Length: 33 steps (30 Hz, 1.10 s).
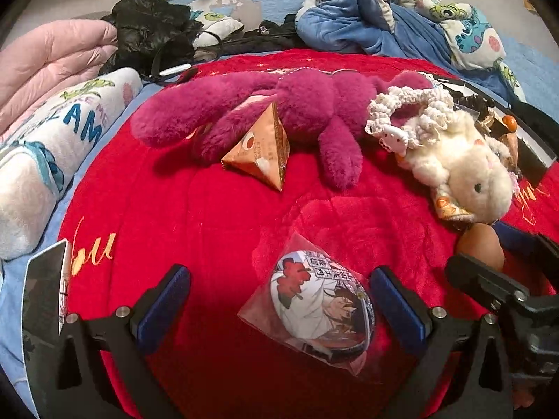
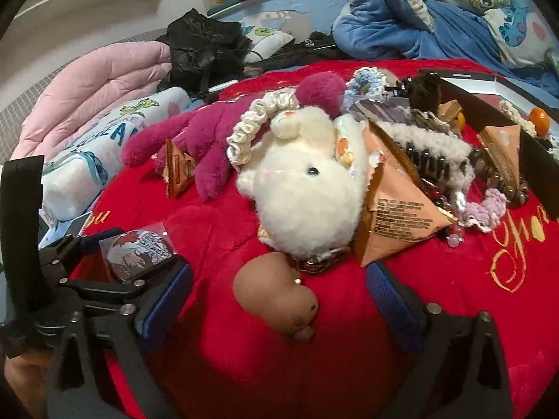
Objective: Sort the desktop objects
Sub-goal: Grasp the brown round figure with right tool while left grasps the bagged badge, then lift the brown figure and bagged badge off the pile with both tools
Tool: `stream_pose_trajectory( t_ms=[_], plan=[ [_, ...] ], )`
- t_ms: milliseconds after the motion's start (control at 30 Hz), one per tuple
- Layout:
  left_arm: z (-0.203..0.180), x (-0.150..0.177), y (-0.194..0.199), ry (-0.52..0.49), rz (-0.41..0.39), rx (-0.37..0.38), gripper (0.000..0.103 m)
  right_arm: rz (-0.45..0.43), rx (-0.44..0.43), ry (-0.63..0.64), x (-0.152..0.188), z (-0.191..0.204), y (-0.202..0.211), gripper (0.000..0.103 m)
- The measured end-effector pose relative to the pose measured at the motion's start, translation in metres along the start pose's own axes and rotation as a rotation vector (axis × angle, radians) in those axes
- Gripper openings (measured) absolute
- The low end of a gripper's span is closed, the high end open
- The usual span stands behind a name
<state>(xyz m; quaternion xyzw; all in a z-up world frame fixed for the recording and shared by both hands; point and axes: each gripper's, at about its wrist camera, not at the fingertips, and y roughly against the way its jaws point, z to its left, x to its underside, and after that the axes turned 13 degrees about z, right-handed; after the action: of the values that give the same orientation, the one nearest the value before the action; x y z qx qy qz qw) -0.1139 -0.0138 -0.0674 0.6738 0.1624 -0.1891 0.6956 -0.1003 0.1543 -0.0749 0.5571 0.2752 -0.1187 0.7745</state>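
Observation:
In the left wrist view my left gripper (image 1: 281, 300) stands open low over the red blanket (image 1: 195, 216). A round picture badge in a clear sleeve (image 1: 321, 309) lies between its blue pads (image 1: 164, 303), nearer the right one, ungripped. In the right wrist view my right gripper (image 2: 279, 300) is open around a small brown plush charm (image 2: 276, 296), with a gap on both sides. The charm's ring joins the white plush animal (image 2: 307, 195) just beyond. The badge (image 2: 139, 255) and the left gripper's fingers (image 2: 104, 279) show at the left there.
A magenta plush bear (image 1: 297, 104), an orange pyramid packet (image 1: 262, 150) and a cream scrunchie (image 1: 401, 111) lie farther back. A bigger pyramid packet (image 2: 394, 216), beads, and knitted bits crowd beside a black box (image 2: 489, 104). A pink quilt (image 1: 52, 63) and blue bedding (image 2: 401, 17) ring the blanket.

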Motion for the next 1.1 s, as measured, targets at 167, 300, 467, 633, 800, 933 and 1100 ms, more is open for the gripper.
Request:
stream_pose_trajectory(
  t_ms=[167, 300, 467, 633, 800, 933, 1100],
  plan=[
    [-0.003, 0.004, 0.004, 0.025, -0.013, 0.006, 0.085, 0.001, 0.127, 0.041, 0.006, 0.012, -0.001, 0.069],
    [-0.005, 0.014, 0.012, 0.07, -0.054, -0.01, 0.051, -0.002, 0.157, 0.061, 0.008, 0.017, 0.001, 0.056],
    [0.0, 0.024, 0.018, 0.107, -0.096, -0.023, 0.026, -0.028, 0.102, 0.016, 0.01, 0.007, 0.006, 0.045],
    [-0.011, 0.019, 0.015, 0.118, -0.105, -0.1, 0.018, -0.039, 0.081, 0.007, 0.01, 0.006, 0.006, 0.043],
    [-0.006, 0.028, 0.02, 0.144, -0.126, -0.071, 0.016, -0.044, 0.044, -0.012, 0.009, 0.003, 0.008, 0.043],
    [0.004, 0.03, 0.018, 0.167, -0.144, -0.017, 0.016, -0.045, 0.043, -0.011, 0.01, 0.003, 0.007, 0.043],
    [0.011, 0.032, 0.014, 0.184, -0.167, 0.031, 0.016, -0.049, -0.025, -0.046, 0.009, -0.006, 0.006, 0.043]
  ],
)
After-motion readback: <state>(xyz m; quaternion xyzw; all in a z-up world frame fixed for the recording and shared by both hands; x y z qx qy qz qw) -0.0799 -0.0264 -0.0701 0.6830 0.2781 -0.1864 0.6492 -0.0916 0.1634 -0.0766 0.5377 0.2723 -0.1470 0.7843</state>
